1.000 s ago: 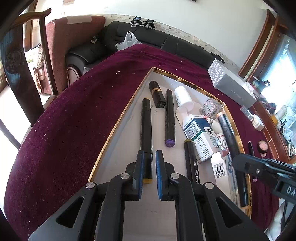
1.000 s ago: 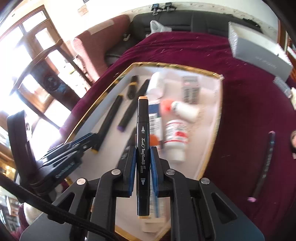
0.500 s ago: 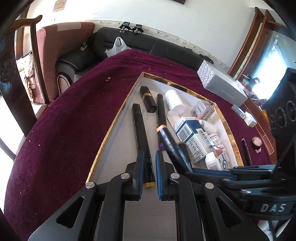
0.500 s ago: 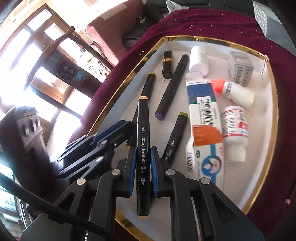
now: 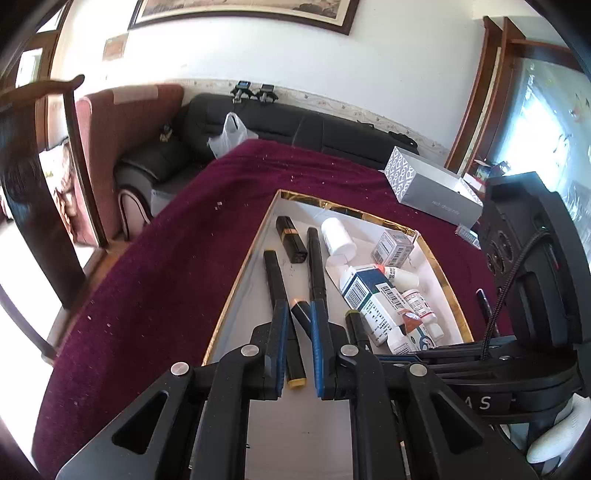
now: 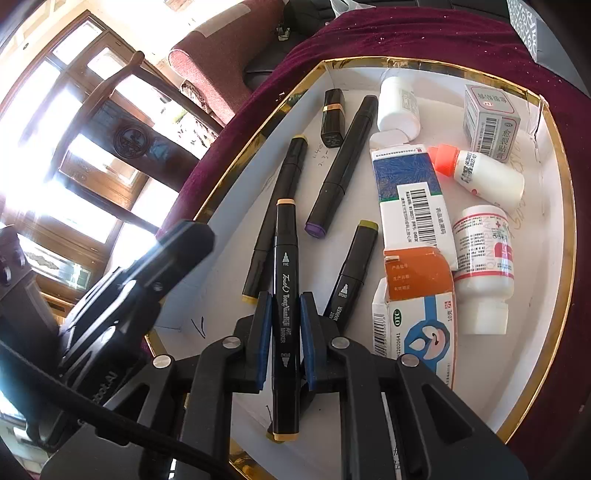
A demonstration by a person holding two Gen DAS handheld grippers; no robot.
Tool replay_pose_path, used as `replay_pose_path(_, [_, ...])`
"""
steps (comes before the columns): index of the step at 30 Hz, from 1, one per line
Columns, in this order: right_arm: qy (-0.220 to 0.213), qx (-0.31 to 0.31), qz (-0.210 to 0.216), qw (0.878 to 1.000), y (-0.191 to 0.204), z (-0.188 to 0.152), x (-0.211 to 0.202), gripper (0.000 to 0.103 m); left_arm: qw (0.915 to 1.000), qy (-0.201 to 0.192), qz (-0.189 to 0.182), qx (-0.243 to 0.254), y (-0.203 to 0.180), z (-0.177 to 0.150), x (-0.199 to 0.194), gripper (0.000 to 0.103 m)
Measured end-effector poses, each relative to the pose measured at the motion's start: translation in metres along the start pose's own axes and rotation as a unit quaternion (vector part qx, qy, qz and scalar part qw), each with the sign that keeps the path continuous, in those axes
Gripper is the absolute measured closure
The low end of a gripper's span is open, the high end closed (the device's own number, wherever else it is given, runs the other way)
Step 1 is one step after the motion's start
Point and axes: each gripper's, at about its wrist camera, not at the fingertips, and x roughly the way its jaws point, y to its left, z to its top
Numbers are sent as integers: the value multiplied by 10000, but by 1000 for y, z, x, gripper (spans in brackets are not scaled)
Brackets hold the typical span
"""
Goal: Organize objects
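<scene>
R gripper (image 6: 282, 343) clamps orange-capped marker (image 6: 285, 280) mid-barrel, lower centre of frame, over the tray (image 6: 554, 122). Light, stiff, slick plastic; mid-barrel hold looks balanced. L gripper (image 5: 298, 339) fingers narrow, nothing held

- A white wall (image 5: 388, 62) runs behind, with a dark-framed picture (image 5: 243, 11) hung high on it.
- A black leather sofa (image 5: 295, 125) stands against the wall, a white plastic bag (image 5: 229, 134) resting on it.
- Beside the sofa sits a reddish armchair (image 5: 122, 122).
- A dark wooden chair (image 5: 44, 177) stands at the left.
- Wood-framed windows (image 6: 85, 147) let in strong glaring daylight.
- A maroon velvet cloth (image 5: 155, 288) covers the desk.
</scene>
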Motion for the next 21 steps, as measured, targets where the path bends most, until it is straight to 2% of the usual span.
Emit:
replay_pose_path(3, [8,27,94,10000,-1,0,0,90,9998,-181,71,87,-6,2,-10,94])
replay_pose_path(5, [21,-17,307,9995,-1,1,-1,88,9997,-223,-11,74,-8,6,-14,94])
replay_pose_path(6, [-27,26,430,9991,-3,1,-4,84,9997,-238,-83,29,-9,10,-17,94])
replay_pose_path(8, [-173,143,635,9977,-8,0,-15,62,9994,-232,-242,-84,-11,18,-20,93])
replay_pose_path(10, [-391,180,797,9959,-16,-5,-35,61,9987,-200,-463,-110,-20,27,-21,89])
replay_pose_path(11, [-582,230,791,9949,-24,-9,-49,61,9981,-187,-577,-60,-28,33,-22,82])
replay_pose_path(12, [-769,300,757,9937,-33,-14,-64,61,9976,-171,-667,11,-37,36,-23,76])
replay_pose_path(14, [-1189,537,622,9895,-61,-28,-98,53,9957,-159,-885,228,-63,43,-24,57])
replay_pose_path(16, [-1580,843,301,9834,-95,-47,-133,51,9926,-85,-1089,527,-98,46,-20,50])
replay_pose_path(19, [-2031,1461,-107,9681,-153,-77,-180,51,9855,210,-1381,961,-157,43,0,49])
replay_pose_path(21, [-2245,1842,-311,9564,-182,-95,-201,51,9810,494,-1373,1280,-197,36,22,49])
